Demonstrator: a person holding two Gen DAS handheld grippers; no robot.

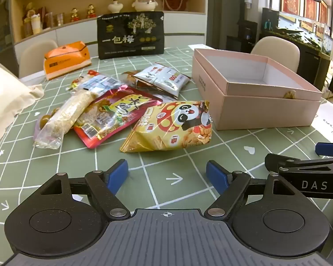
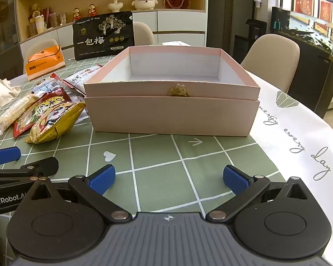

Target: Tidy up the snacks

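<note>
A pile of snack packets lies on the green checked tablecloth: a yellow panda bag (image 1: 173, 126), a red packet (image 1: 113, 115), a clear long packet of pale snack (image 1: 62, 119) and a white packet (image 1: 164, 77). An open, empty pink box (image 1: 255, 93) stands to their right; it fills the middle of the right wrist view (image 2: 171, 110). My left gripper (image 1: 166, 175) is open and empty just in front of the panda bag. My right gripper (image 2: 168, 177) is open and empty in front of the box. The panda bag also shows at the left of the right wrist view (image 2: 53, 122).
A big black snack bag (image 1: 131, 35) stands upright at the table's far side, an orange tissue pack (image 1: 66, 59) to its left. A cream cloth bag (image 1: 4, 93) lies at the left edge. Chairs and a shelf unit stand behind. A white runner (image 2: 299, 133) covers the table's right.
</note>
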